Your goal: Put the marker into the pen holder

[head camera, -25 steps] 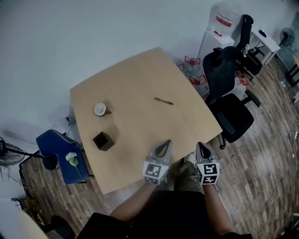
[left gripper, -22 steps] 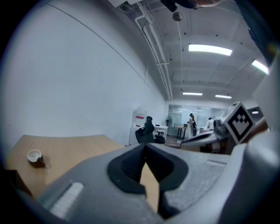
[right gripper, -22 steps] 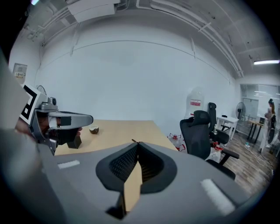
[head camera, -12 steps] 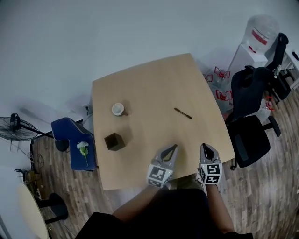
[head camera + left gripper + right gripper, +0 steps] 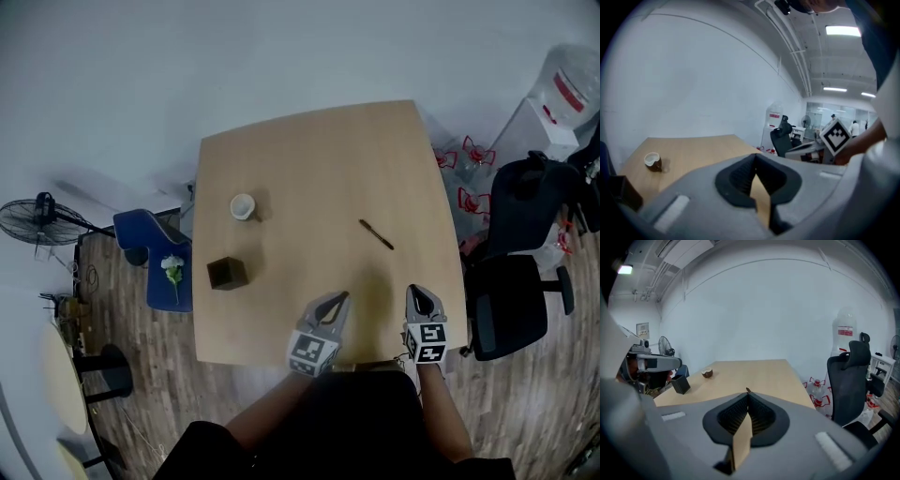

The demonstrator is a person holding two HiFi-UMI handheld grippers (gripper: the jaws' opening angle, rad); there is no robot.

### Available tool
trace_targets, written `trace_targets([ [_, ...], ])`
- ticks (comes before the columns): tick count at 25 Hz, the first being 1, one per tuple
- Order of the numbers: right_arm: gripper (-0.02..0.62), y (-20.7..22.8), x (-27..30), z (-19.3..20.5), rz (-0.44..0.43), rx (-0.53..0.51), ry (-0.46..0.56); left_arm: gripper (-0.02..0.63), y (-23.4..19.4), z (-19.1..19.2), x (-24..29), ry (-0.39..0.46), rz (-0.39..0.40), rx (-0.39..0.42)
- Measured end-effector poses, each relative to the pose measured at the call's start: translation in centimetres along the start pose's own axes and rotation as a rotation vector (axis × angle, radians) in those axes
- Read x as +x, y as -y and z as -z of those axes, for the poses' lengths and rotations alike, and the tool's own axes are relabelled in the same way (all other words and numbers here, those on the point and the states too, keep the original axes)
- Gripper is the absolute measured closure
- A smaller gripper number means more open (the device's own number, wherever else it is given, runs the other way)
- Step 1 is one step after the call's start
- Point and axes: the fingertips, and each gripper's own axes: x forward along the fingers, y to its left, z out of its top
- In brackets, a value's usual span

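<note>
Closed, empty: left gripper, right gripper. Marker near desk right edge: likely light, stiff, rolls; grip mid-barrel.

Ceiling lamps give soft, even light and faint shadows; fisheye bending and dark corners in gripper views.

No wording can be read (the red label on the water bottle is too blurred).

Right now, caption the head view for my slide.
Shut, empty left gripper and right gripper at the table edge; marker ahead, pen holder left.
</note>
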Motion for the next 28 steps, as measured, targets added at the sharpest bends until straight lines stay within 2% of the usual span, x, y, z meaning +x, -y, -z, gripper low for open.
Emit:
trace_targets([
  [7,0.592,3.7,5.2,0.4,-0.084,-0.042,-0.073,0.603,-1.7,1.4,3.6,-0.011,-0.105,-0.028],
  [13,0.592,4.4,9.9,0.8,-0.195,-0.105,-0.143,0.603,-4.5,2.4,4.8,0.001,-0.234,-0.138],
  [19,0.591,4.2,14.2,1.6,-0.231,-0.139,-0.185,0.603,-6.4,2.5,5.7,0.021,-0.222,-0.188],
  [23,0.592,3.2,15.2,2.3,-0.223,-0.143,-0.221,0.603,-6.8,3.1,4.9,0.013,-0.190,-0.214],
  [28,0.575,3.7,18.0,2.1,-0.219,-0.215,-0.248,0.603,-7.9,3.6,5.0,0.024,-0.207,-0.223],
])
